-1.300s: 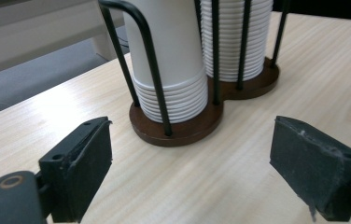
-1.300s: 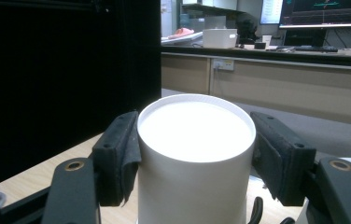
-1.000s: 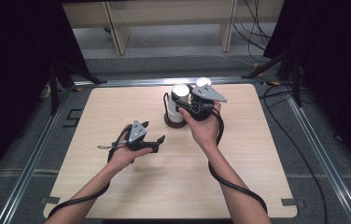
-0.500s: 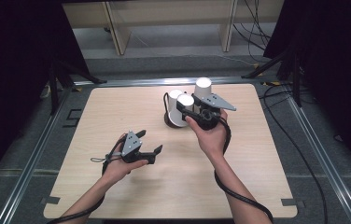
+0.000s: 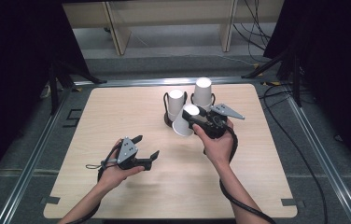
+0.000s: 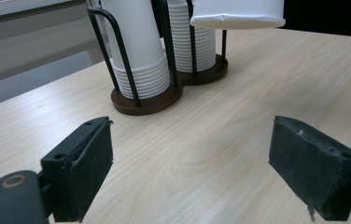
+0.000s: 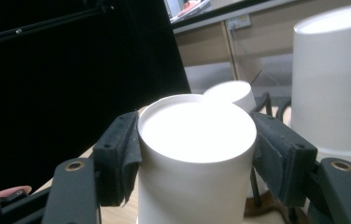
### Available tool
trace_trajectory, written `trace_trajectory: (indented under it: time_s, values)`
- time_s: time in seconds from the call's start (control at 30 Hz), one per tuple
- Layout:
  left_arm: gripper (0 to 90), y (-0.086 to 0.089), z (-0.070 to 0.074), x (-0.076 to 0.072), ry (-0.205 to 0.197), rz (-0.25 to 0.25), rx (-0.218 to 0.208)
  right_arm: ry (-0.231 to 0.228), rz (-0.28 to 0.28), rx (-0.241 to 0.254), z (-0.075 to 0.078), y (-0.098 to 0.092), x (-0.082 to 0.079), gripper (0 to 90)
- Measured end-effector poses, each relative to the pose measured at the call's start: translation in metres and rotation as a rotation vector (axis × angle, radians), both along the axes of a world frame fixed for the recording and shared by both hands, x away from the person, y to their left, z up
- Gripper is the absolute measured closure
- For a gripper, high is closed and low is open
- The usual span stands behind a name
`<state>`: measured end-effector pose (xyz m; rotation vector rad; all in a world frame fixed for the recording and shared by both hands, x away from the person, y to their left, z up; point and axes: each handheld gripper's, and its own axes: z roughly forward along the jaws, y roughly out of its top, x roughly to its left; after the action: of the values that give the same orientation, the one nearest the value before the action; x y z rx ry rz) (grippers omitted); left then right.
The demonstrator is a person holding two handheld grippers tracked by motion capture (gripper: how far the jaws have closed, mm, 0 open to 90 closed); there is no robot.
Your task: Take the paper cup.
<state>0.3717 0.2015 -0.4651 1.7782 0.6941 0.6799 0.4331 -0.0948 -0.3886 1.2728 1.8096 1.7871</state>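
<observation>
The table (image 5: pixel 117 112) is seen from above with a dark double rack (image 5: pixel 170 119) near its far middle, in which two stacks (image 5: pixel 176 100) of upturned white cups are stood side by side. A single cup (image 5: pixel 185 120) is held upside down in the right gripper (image 5: pixel 196 122), just in front of the rack and lifted off the board, its closed base tipped up toward the camera and its long axis leaning a little from upright. The jaws are clamped on its wall from both sides, as shown close up in the right gripper view, where the cup (image 7: pixel 194 154) sits between the two pads (image 7: pixel 120 158). The left gripper (image 5: pixel 145 151) is held low over the near left of the table, jaws parted and nothing between them, pointed toward the rack; the cup lies ahead of it and to its right, well apart. The right hand is therefore judged far the nearer. From the left gripper view the cup's open rim (image 6: pixel 237 21) is seen hanging clear above the wood, with the ribbed stack (image 6: pixel 141 70) behind; this gap under the cup is not given by the other views.
</observation>
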Motion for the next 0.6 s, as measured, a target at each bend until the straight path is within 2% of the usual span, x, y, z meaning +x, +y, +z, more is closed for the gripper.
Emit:
trace_trajectory:
  time_s: [0.07,0.1,0.13,0.23,0.27,0.3,0.43,0.47,0.53,0.6]
  values:
    - [13.0,0.001,0.001,-0.003,0.008,0.003,0.012,0.005,-0.005,-0.005,-0.004,-0.004,0.0,36.0]
    - [13.0,0.001,0.0,-0.004,0.0,-0.004,-0.001,0.015,-0.002,0.007,-0.005,-0.004,-0.001,36.0]
    - [13.0,0.002,0.002,-0.006,0.006,-0.002,0.009,0.03,-0.001,0.018,-0.007,-0.006,-0.002,35.9]
    - [13.1,0.003,0.002,-0.01,0.003,-0.004,0.001,0.05,-0.002,0.046,-0.013,-0.011,-0.005,35.9]
    - [13.1,0.004,0.002,-0.012,0.005,-0.009,0.005,0.072,-0.001,0.064,-0.014,-0.011,-0.006,35.9]
    - [13.0,0.004,0.0,-0.012,-0.008,-0.017,-0.01,0.086,-0.002,0.072,-0.017,-0.013,-0.006,36.0]
    - [13.1,0.004,-0.001,-0.017,0.002,-0.022,0.007,0.149,0.01,0.126,-0.029,-0.02,-0.006,36.0]
    - [13.0,0.003,-0.003,-0.017,-0.007,-0.029,-0.019,0.159,0.012,0.136,-0.03,-0.02,-0.007,36.0]
    - [13.0,0.004,-0.002,-0.019,0.004,-0.028,-0.004,0.177,0.014,0.143,-0.031,-0.021,-0.007,35.9]
    - [13.1,0.004,-0.004,-0.021,0.002,-0.027,-0.009,0.189,0.027,0.163,-0.036,-0.021,-0.008,35.9]
